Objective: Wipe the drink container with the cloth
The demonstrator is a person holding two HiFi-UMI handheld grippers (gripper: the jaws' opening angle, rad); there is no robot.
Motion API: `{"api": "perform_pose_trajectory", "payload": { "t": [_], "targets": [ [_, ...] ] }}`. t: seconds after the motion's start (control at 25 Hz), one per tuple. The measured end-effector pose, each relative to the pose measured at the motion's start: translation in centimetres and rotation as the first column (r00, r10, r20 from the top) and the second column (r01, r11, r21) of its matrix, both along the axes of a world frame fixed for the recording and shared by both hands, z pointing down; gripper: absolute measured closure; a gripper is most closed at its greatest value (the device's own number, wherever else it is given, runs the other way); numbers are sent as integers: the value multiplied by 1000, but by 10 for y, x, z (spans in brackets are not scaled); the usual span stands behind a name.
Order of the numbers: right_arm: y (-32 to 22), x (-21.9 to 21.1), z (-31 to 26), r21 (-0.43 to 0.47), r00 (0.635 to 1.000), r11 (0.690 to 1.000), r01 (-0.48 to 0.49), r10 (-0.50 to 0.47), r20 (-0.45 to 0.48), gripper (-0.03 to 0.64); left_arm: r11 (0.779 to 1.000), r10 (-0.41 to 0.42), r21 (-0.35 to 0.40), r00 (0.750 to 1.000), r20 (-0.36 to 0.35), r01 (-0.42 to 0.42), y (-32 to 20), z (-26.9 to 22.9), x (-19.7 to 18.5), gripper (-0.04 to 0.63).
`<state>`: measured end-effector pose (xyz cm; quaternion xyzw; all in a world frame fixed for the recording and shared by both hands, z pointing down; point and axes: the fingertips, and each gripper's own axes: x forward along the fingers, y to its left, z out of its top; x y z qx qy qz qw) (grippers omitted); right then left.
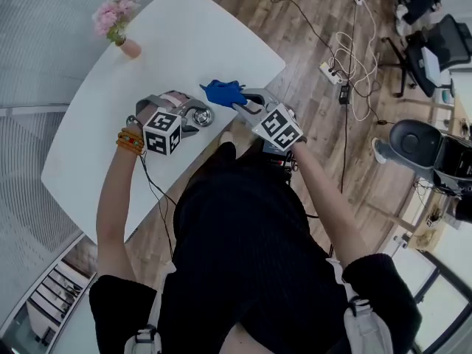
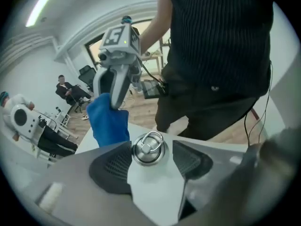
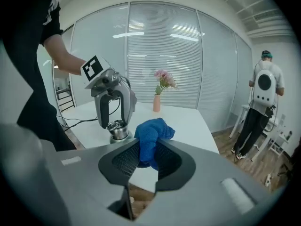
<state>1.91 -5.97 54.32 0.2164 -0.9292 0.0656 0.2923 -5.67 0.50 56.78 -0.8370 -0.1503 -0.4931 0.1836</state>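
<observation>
**A:** Left gripper view: the left gripper is pinching the drink container just under its ringed cap. The container is standing on the white table.

**B:** Right gripper view: the right gripper is clamping the bunched blue cloth, holding it just beside the container.
</observation>
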Motion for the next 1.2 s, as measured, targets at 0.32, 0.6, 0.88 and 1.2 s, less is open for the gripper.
{"api": "perform_pose_trajectory", "payload": {
  "t": [0.32, 0.6, 0.88, 1.2],
  "targets": [
    [-6, 13, 2, -11, 1000, 1000, -21, 21, -3, 514, 995, -71, -68, 997, -7, 70, -12, 17, 7, 331],
    [-9, 31, 2, -36, 996, 996, -82, 83, 27, 514, 879, -475, -46, 867, -151, 474, -11, 12, 11, 336],
    [-10, 28, 0, -48, 987, 987, -154, 157, 47, 514, 463, -871, -32, 449, -200, 886, -22, 10, 5, 343],
    [13, 16, -7, -66, 985, 986, -154, 159, 73, 514, 489, -858, -83, 461, -225, 868, -17, 5, 2, 340]
  ]
}}
